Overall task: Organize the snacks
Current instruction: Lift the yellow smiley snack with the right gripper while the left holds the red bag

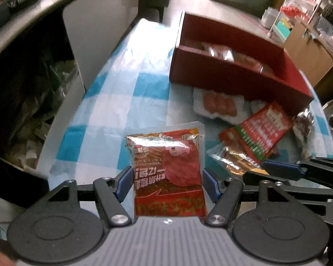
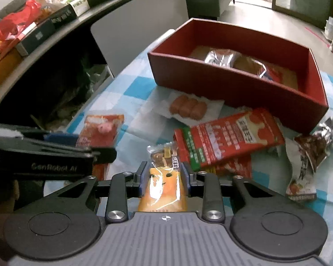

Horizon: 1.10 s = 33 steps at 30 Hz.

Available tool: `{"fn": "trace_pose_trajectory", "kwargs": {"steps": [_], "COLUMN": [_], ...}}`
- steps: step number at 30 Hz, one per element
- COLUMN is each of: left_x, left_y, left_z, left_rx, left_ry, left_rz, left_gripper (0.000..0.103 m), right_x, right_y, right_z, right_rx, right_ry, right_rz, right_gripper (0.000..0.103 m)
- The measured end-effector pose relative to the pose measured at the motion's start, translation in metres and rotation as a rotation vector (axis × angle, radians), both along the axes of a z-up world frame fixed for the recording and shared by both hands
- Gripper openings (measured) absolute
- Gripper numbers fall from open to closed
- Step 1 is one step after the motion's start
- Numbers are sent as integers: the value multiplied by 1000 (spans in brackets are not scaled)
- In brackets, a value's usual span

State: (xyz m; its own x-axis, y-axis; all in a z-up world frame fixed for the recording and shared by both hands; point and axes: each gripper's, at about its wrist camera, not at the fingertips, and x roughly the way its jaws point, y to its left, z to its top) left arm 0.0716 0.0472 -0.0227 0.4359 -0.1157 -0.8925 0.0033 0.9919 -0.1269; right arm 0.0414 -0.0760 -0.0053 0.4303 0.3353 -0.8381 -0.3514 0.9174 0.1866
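Snacks: one red pouch (image 1: 167,173) pinched in the left claw (image 1: 167,182); one orange packet (image 2: 164,188) pinched in the right claw (image 2: 164,174). Red box (image 2: 228,84) at 12 o'clock on the checked bench (image 1: 113,102) holds at least two wrapped snacks; three or more lie loose before it.

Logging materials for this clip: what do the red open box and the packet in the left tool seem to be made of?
The red open box looks like matte cardboard: flat, thin, straight walls without gloss. The red-brown snack packet, held in the left tool, looks like glossy plastic or foil film: crinkled, with bright glare and a sealed flat edge.
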Motion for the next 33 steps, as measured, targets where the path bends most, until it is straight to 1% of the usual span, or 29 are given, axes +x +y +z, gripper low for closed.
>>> {"fn": "trace_pose_trajectory", "kwargs": {"steps": [3,5,8,9,10,11,13,15,18,20,21,22,23,24,25,27,31,33], "left_x": [1,1,2,3,2,2,1,0,-2,-5,-7,-10,-10,-10,-10,-9,-8,-8], "left_y": [-2,-5,-6,-7,-8,-9,-10,-9,-1,0,-1,-3,-4,-4,-3,0,9,9], "left_z": [-10,-16,-25,-27,-27,-27,-28,-30,-30,-30,-31,-31,-30,-30,-29,-27,-14,-9], "left_rx": [18,41,43,43,45,48,65,81,87,114,136,148,149,138,129,126,47,38], "left_ry": [36,56,92,102,100,99,94,89,80,71,68,60,58,63,67,60,25,8], "left_rz": [-7,-24,-18,-18,-19,-23,-33,-29,-17,-29,-37,-48,-55,-60,-60,-42,-12,-4], "left_gripper": [61,63,63,65,67,67,71,73,73,70,68,67,67,67,67,66,66,66], "right_x": [-4,-5,-7,-7,-6,-5,-5,-9,-18,-23,-22,-21,-18,-14,-11,-12,-15,-15], "right_y": [-4,-5,-4,-2,1,4,12,24,41,45,43,41,37,31,26,21,14,9], "right_z": [-13,-23,-37,-38,-37,-37,-38,-39,-43,-44,-42,-40,-37,-35,-33,-32,-23,-16], "right_rx": [-21,-30,-53,-52,-50,-50,-66,-116,-216,-248,-249,-251,-244,-225,-200,-188,-132,-100], "right_ry": [30,63,92,86,83,84,76,49,-14,-37,-36,-36,-30,-16,0,8,8,-2], "right_rz": [4,20,28,35,44,59,81,109,161,174,168,160,144,125,111,101,89,71], "right_gripper": [39,42,47,52,61,65,76,79,79,76,69,57,49,44,43,41,40,40]}}
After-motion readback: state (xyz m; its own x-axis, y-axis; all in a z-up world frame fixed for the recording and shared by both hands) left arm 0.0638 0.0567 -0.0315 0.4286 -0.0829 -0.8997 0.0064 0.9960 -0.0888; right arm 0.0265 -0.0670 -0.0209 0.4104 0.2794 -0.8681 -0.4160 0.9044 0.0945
